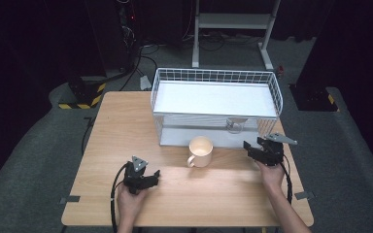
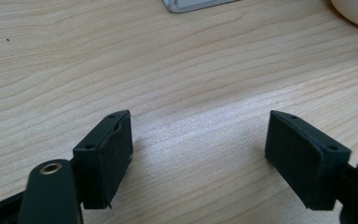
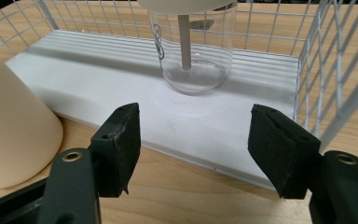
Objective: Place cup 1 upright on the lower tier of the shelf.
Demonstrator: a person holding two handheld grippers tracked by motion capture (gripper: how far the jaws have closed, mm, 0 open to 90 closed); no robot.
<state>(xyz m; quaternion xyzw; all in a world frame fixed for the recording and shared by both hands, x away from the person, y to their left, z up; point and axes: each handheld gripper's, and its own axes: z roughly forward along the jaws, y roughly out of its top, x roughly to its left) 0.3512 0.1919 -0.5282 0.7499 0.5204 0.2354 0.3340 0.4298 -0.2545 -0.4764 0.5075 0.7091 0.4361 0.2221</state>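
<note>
A cream mug (image 1: 200, 151) stands upright on the wooden table (image 1: 126, 131), just in front of a white two-tier wire rack (image 1: 216, 77). A clear glass (image 1: 234, 125) stands on the rack's lower white shelf. My right gripper (image 1: 252, 144) is to the right of the mug, open, with its jaws toward the rack. In the right gripper view the jaws (image 3: 196, 126) hold nothing, the glass (image 3: 193, 51) is ahead of them and the mug (image 3: 14, 126) is at the left. My left gripper (image 1: 154, 177) rests open near the front edge, over bare wood (image 2: 200, 135).
The rack's top shelf (image 1: 213, 99) is a bare white tray inside a wire rim. Beyond the table's far edge are a white metal stand (image 1: 233, 22), cables on the floor and yellow-black striped blocks (image 1: 82, 99). The mug's edge (image 2: 356, 11) shows at the left gripper view's top right.
</note>
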